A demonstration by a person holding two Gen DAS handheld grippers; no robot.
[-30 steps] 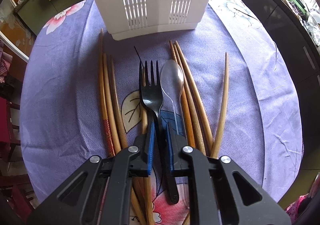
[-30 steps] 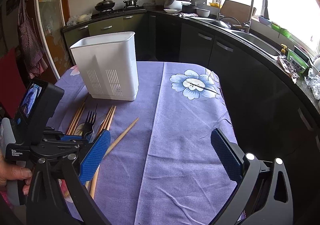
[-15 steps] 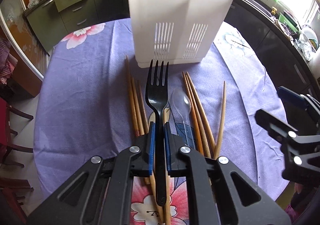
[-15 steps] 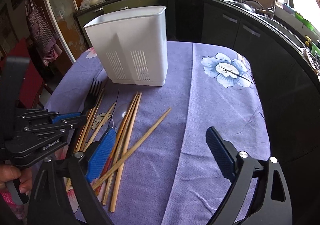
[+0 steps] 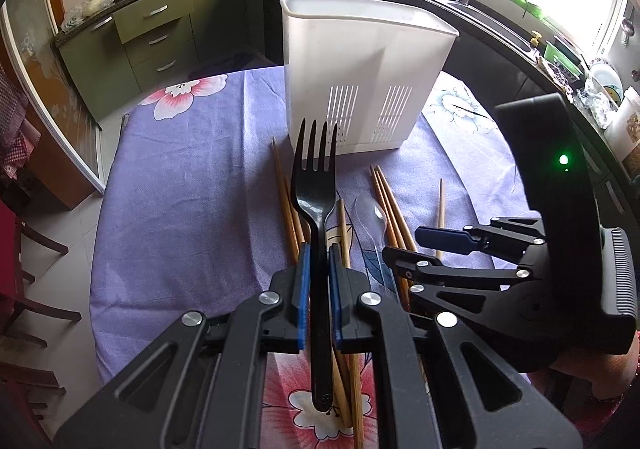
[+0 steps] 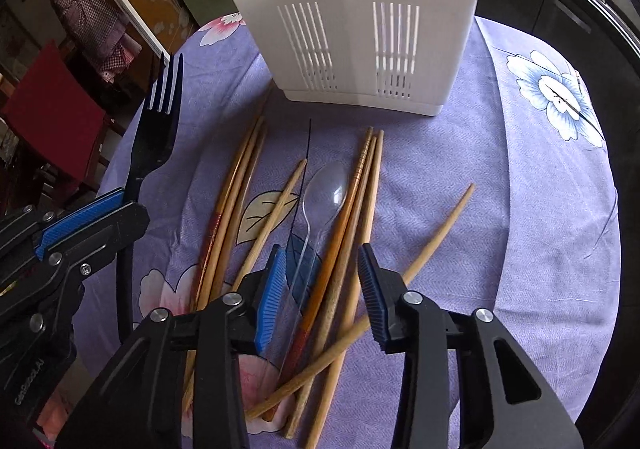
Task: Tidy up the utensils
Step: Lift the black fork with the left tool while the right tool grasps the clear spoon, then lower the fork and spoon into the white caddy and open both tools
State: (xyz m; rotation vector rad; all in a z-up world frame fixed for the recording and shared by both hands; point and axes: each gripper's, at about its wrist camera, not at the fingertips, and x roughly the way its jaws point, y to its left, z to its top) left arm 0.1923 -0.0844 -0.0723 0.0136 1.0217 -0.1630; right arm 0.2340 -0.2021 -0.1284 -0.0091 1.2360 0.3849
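Note:
My left gripper [image 5: 319, 273] is shut on the handle of a black fork [image 5: 316, 185], which hangs above the table with its tines toward the white slotted utensil holder [image 5: 360, 77]. The right wrist view has that fork [image 6: 158, 129] at the left. My right gripper [image 6: 320, 265] points down over a clear plastic spoon [image 6: 326, 185] and several wooden chopsticks [image 6: 240, 185]. Its jaws are closing. The spoon's handle and two chopsticks lie between the pads, which do not press on them. The holder [image 6: 360, 9] stands just behind.
A purple flowered cloth [image 6: 540, 209] covers the round table, whose edge falls away on the right. A lone chopstick [image 6: 440, 233] lies slanted to the right of the gripper. A red chair [image 6: 48, 117] stands at the left. Dark kitchen cabinets [image 5: 160, 33] and a sink counter ring the table.
The left gripper has lifted the fork off the table and tilted up toward the holder. The right gripper has swung down and left over the spoon and chopsticks, and its jaws have narrowed.

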